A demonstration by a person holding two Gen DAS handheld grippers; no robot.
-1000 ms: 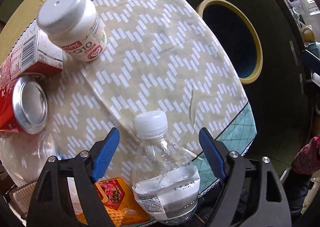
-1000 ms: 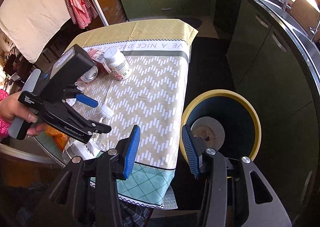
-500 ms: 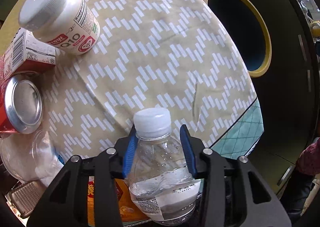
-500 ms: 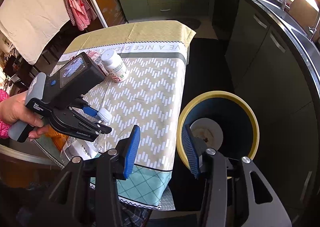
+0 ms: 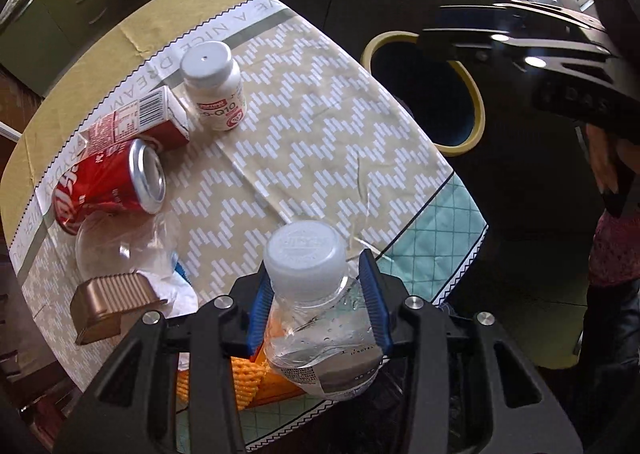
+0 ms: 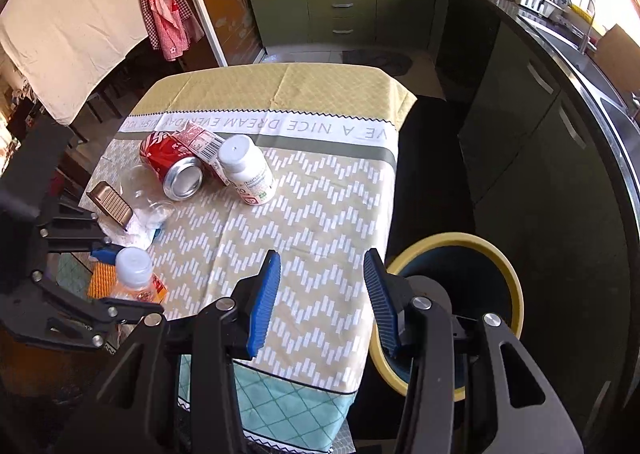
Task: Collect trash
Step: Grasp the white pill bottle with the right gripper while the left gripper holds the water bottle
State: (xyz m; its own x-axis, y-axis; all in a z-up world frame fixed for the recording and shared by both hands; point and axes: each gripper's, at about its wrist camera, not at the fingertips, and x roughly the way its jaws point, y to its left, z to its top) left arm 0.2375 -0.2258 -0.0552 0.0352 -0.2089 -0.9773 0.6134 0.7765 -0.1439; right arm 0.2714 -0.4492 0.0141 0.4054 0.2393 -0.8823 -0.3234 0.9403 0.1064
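A table (image 6: pixel 320 214) draped in a cloth (tan with white zigzag bars, a yellow far end, a teal near hem) carries the litter at its left side. Far left, a red soda can (image 6: pixel 172 166) lies on its side, open end toward the near edge, touching a red-and-white carton (image 6: pixel 202 144). Just right of them a white pill bottle (image 6: pixel 250 170) lies tilted. Nearer, a crumpled clear plastic container (image 6: pixel 142 194), a ribbed bronze box (image 6: pixel 110 206) and an orange snack packet (image 6: pixel 104 278) sit by the left edge.
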